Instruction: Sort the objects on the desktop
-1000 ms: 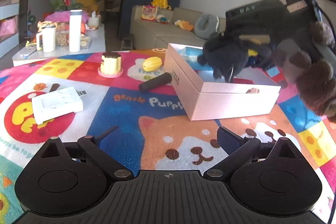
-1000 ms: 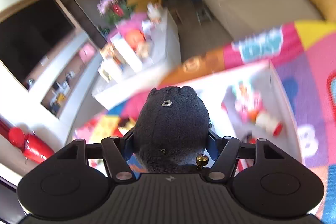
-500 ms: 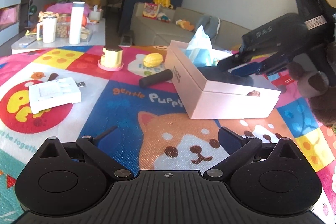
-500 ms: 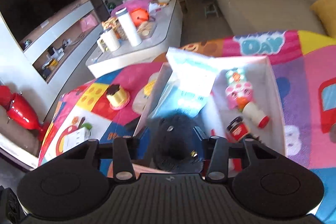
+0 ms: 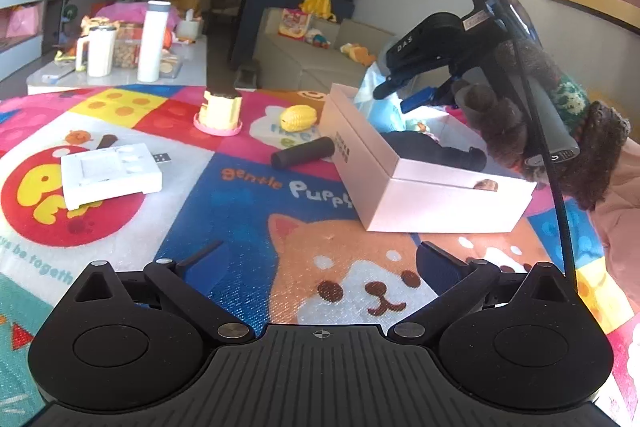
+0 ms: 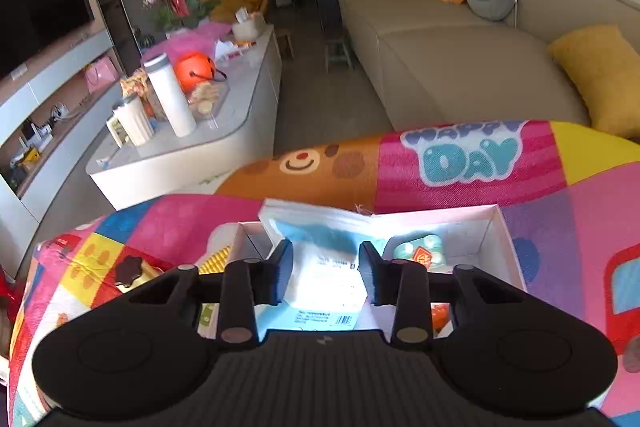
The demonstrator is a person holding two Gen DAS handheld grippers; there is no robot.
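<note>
A white box (image 5: 440,195) stands on the colourful mat, right of centre. A black plush toy (image 5: 432,151) lies inside it. My right gripper (image 6: 325,259) hovers over the box's far end (image 6: 498,227), above a blue-and-white tissue pack (image 6: 324,279). Its jaws are closing with a gap still between them, and nothing is held there. In the left wrist view the right gripper (image 5: 404,91) hangs above the box in a person's furry-gloved hand. My left gripper (image 5: 320,251) rests low over the mat, wide open and empty.
On the mat left of the box lie a black cylinder (image 5: 304,153), a yellow corn toy (image 5: 298,118), a yellow cup on a pink saucer (image 5: 219,109) and a flat white device (image 5: 110,173). A white coffee table (image 6: 192,151) and a sofa (image 6: 460,67) stand beyond.
My right gripper let go of the black plush toy, which now lies in the box. The gripper shifted over the tissue pack and its jaws narrowed. The left gripper stayed put.
</note>
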